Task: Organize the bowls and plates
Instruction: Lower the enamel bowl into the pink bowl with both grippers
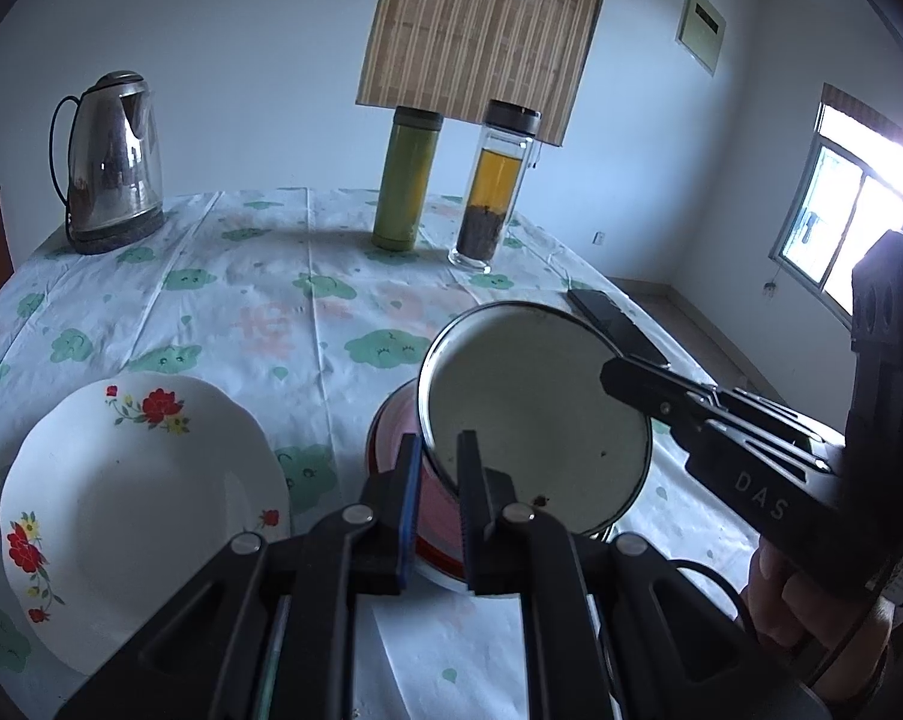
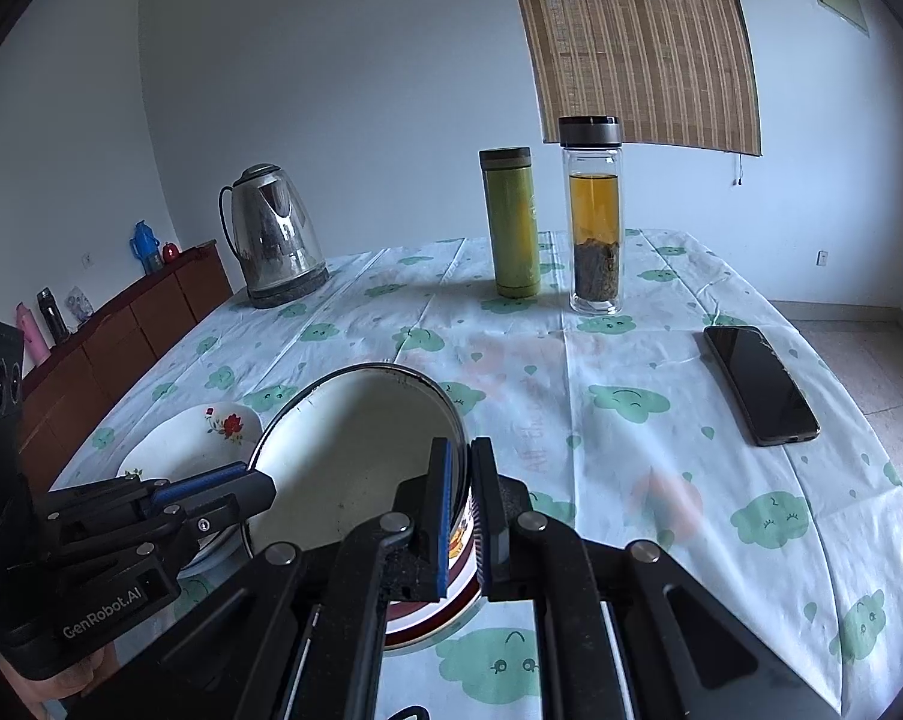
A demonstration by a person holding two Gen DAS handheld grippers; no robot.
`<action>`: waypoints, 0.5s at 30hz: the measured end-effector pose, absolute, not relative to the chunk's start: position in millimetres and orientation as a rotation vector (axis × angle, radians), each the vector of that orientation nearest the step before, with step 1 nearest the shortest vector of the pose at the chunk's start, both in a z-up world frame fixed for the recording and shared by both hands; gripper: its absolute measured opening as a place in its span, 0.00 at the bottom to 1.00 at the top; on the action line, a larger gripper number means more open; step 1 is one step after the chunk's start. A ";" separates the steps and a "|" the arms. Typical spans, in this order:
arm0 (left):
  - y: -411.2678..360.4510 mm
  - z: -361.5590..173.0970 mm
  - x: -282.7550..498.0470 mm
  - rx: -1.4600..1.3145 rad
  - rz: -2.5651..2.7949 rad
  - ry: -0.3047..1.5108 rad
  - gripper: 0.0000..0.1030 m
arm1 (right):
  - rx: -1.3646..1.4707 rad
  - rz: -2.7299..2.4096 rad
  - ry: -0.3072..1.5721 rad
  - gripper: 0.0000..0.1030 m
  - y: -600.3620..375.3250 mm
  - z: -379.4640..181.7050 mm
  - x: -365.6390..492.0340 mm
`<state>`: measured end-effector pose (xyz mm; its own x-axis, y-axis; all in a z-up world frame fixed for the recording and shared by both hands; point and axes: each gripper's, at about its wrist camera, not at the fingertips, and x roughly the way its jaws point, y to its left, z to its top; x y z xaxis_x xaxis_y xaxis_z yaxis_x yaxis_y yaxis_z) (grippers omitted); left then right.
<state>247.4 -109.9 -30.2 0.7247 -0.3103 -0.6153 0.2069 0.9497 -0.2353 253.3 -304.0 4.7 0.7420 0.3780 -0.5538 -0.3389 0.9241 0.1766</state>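
Both grippers clamp the same bowl (image 1: 535, 420). The left gripper (image 1: 439, 480) pinches the rim on the bowl's near side, one finger inside and one outside against the pink wall. The right gripper (image 2: 460, 510) does the same on the opposite rim, its blue pad inside and its other finger outside over the printed wall. Neither jaw shows any gap beyond the thin wall it squeezes.

The bowl is the landmark here. It is held tilted, mouth turned up and toward the cameras, with its base low over the tablecloth (image 2: 631, 450); whether the base touches the cloth I cannot tell. Its axis leans away from upright, so the rim reads as an oval. A plate (image 1: 139, 510) lies flat on the cloth just to the left of the bowl, near but apart from it. It sits on the left gripper's side, so the left hand is the nearer one to it.

If the bowl is meant to go with the plate, the coming move probably carries it leftward and levels it, both hands travelling together so the rim does not twist.

The bowl is enamel, off-white inside with a dark rim and a few dark specks on the bottom, pink and red outside. The plate is white and deep, with red flower sprigs along its broad edge.

Beyond the bowl a kettle (image 2: 274, 234), flask (image 2: 511, 222), tea bottle (image 2: 594, 216) and phone (image 2: 760, 384) stand clear.
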 end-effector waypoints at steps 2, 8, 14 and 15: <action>-110.3 -30.8 247.8 -0.152 -0.287 0.710 0.08 | 0.061 0.391 0.623 0.07 -302.9 4.0 253.1; -111.7 -33.8 249.8 -0.151 -0.291 0.730 0.08 | 0.049 0.383 0.641 0.07 -302.0 0.2 255.9; -112.0 -34.0 250.2 -0.149 -0.291 0.733 0.08 | 0.033 0.377 0.668 0.07 -300.4 -5.8 259.5; -112.0 -34.5 250.3 -0.149 -0.291 0.734 0.08 | 0.030 0.376 0.671 0.07 -300.1 -6.4 259.8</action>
